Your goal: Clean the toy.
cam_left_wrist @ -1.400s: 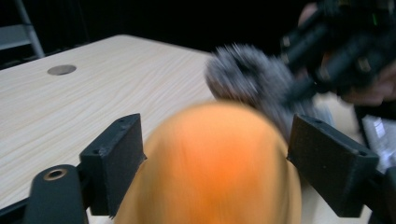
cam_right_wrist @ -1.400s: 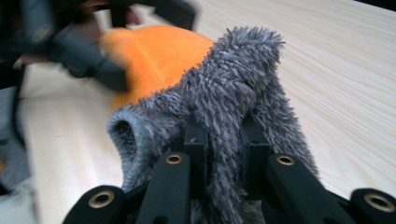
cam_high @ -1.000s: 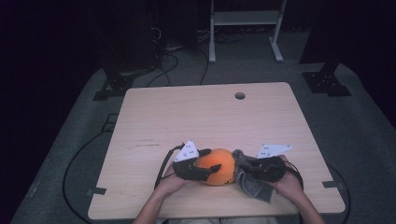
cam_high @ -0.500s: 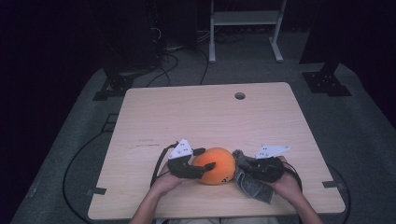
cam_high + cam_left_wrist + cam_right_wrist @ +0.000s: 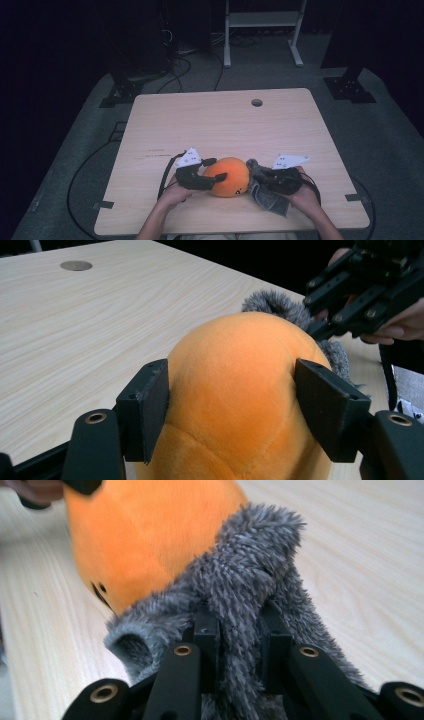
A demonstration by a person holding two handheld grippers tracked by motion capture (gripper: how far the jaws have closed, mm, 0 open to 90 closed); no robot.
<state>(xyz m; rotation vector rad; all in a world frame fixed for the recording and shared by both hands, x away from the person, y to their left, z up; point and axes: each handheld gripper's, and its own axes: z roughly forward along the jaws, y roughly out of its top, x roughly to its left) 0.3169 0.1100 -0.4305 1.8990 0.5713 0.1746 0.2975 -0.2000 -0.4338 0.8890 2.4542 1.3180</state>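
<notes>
Since the earlier frames little has shifted: left gripper (image 5: 230,405) fingers stay clamped on the orange plush (image 5: 227,176), at the worktop's (image 5: 220,125) 6 o'clock edge; right gripper (image 5: 240,630) fingers stay pinched together on grey fur (image 5: 250,580), ready for pulling.

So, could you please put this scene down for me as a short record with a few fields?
surface: wooden table with a round hole near its far edge
toy: orange plush ball with a grey furry part, lying near the front edge of the table
left gripper: jaws on either side of the orange ball, pads against the plush
right gripper: shut on the grey fur
hands: one on each gripper, coming in from the near edge
</notes>
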